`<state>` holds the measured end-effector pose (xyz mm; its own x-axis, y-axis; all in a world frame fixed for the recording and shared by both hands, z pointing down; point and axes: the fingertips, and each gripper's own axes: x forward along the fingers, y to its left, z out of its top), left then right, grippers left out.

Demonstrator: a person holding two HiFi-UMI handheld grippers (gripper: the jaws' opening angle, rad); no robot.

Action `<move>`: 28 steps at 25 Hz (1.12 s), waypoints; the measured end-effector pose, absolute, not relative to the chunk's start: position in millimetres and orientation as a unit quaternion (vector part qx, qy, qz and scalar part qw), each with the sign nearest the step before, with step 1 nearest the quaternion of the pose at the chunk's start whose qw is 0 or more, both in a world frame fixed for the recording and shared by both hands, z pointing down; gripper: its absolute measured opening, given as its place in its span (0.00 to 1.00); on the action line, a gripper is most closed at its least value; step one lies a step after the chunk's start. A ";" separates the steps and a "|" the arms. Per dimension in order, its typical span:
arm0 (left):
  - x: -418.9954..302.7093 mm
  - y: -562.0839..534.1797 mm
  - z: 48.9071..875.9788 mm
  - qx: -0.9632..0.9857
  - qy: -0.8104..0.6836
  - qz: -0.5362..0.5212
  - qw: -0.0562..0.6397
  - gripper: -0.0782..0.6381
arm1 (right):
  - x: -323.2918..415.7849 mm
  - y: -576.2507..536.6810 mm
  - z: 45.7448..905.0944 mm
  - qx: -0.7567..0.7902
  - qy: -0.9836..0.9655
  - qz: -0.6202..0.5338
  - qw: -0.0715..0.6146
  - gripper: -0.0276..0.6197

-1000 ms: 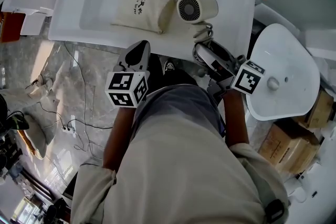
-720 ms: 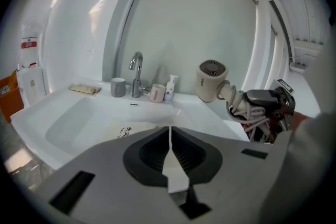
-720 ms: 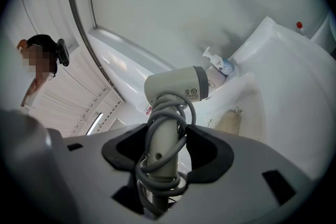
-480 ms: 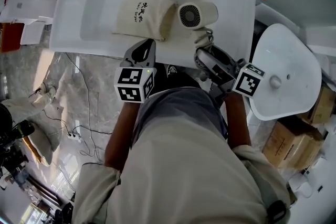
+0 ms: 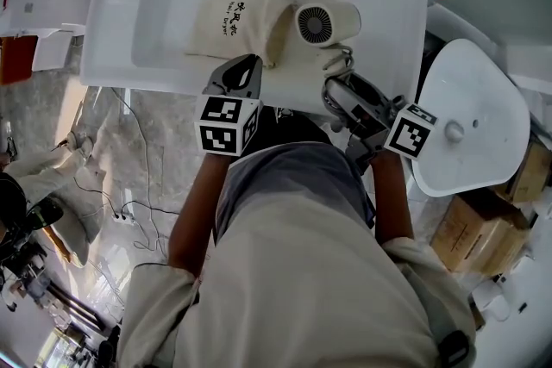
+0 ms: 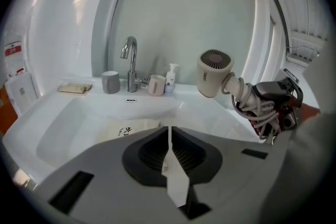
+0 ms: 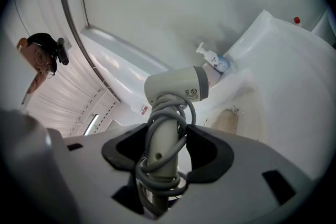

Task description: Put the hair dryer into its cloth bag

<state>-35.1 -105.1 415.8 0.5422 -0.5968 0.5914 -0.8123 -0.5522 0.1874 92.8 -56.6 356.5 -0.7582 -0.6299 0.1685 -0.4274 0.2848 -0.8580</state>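
Hair dryer (image 5: 326, 23) over basin's (image 5: 159, 9) 3 o'clock side, right gripper (image 5: 335, 84) jaws clamped on its handle, cloth bag (image 5: 240, 20) flat at its 9 o'clock, left gripper (image 5: 246, 65) jaws together by the cloth bag's 6 o'clock edge, bare basin at 9 o'clock

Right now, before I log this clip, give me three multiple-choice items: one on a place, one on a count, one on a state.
1. Where does the cloth bag lie?
A) in the sink basin
B) on a wall hook
C) in a drawer
2. How many cups stand beside the tap?
A) one
B) two
C) four
3. The left tongs are:
A) wide open
B) shut on the bag
C) shut and empty

Answers:
1 A, the bag lies flat in the basin.
2 B, a grey cup and a pinkish cup flank the tap.
3 C, their jaws meet with nothing between them.
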 end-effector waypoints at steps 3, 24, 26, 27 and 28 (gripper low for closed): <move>-33.3 -110.2 425.3 0.846 -0.414 0.248 0.229 0.12 | 93.9 -57.2 360.0 -0.336 0.791 -0.502 0.100 0.41; -20.8 -141.3 501.6 0.826 -0.385 0.335 0.240 0.24 | 98.7 -61.1 381.1 -0.343 0.768 -0.533 0.091 0.41; -20.6 -141.6 508.7 0.823 -0.379 0.347 0.241 0.24 | 97.7 -59.7 383.6 -0.343 0.766 -0.536 0.089 0.41; -19.8 -141.9 512.3 0.823 -0.375 0.353 0.240 0.25 | 97.3 -59.3 384.6 -0.343 0.765 -0.538 0.089 0.41; -18.7 -142.4 516.0 0.822 -0.371 0.360 0.239 0.26 | 97.2 -59.3 385.5 -0.344 0.763 -0.540 0.089 0.41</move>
<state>-18.7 -142.4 516.0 0.4658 -0.4373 0.7693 -0.7815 -0.6111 0.1258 97.2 -59.3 385.5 -0.7478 -0.6207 0.2354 -0.4283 0.1802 -0.8855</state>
